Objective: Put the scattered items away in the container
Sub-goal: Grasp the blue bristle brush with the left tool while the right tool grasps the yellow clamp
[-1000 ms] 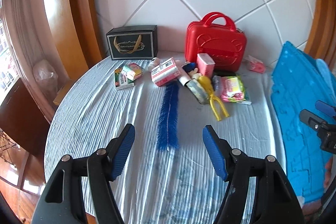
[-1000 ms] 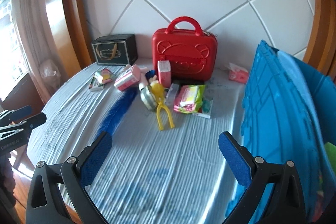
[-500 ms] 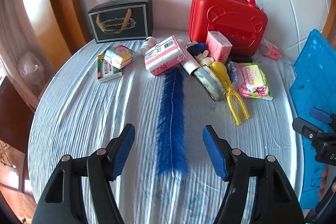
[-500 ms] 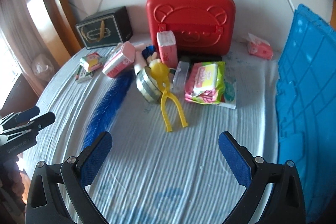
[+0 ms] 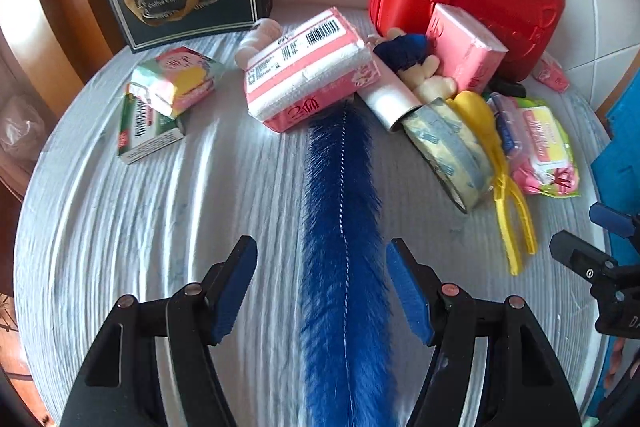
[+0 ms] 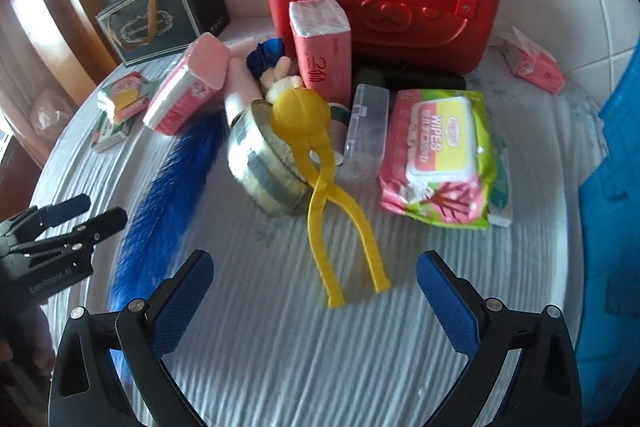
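Blue feather (image 5: 344, 227): long, fluffy, pale central quill, lying on the cloth (image 5: 160, 227) from 12 to 6 o'clock between the gaping, empty left gripper (image 5: 320, 283). Right gripper (image 6: 314, 291): wide apart, empty, above yellow tongs (image 6: 320, 179).

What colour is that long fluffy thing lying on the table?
Deep blue. The fluffy brush shows best in the left wrist view.

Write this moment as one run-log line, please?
left gripper: open, above blue feather | right gripper: open, over yellow tongs | held: nothing | tidying: not yet begun
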`<control>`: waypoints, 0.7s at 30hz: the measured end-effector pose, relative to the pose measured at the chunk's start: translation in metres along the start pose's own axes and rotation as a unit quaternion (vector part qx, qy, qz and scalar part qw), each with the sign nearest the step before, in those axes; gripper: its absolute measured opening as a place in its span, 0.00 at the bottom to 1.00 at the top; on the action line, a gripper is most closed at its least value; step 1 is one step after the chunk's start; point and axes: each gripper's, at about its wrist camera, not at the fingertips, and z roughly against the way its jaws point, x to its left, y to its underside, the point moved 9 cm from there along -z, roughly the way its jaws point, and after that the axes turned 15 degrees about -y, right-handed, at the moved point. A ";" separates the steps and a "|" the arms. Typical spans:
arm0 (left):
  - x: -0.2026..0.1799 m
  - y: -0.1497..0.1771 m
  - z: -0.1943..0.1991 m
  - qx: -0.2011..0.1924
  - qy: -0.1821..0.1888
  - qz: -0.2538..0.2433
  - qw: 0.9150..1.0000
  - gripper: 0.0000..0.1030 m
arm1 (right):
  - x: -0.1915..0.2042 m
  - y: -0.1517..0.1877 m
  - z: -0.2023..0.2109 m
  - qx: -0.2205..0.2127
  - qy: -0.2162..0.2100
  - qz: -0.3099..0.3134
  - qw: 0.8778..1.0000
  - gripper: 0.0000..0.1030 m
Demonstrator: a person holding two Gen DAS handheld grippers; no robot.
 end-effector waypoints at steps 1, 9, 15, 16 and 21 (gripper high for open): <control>-0.002 -0.003 -0.007 0.003 0.000 -0.002 1.000 0.64 | -0.003 -0.003 -0.005 0.002 0.002 -0.001 1.000 1.00; -0.017 -0.023 -0.055 0.010 -0.007 -0.006 1.000 0.64 | -0.033 -0.021 -0.048 0.017 0.030 -0.001 0.999 0.93; -0.028 -0.027 -0.077 0.022 -0.007 -0.006 1.000 0.64 | -0.032 -0.027 -0.063 0.014 0.013 0.002 1.000 0.62; -0.029 -0.029 -0.078 0.017 -0.012 -0.007 1.000 0.64 | -0.031 -0.027 -0.066 0.016 0.010 0.004 1.000 0.61; -0.036 -0.030 -0.074 0.003 -0.015 -0.005 1.000 0.57 | -0.030 -0.021 -0.088 0.037 -0.013 -0.003 0.999 0.47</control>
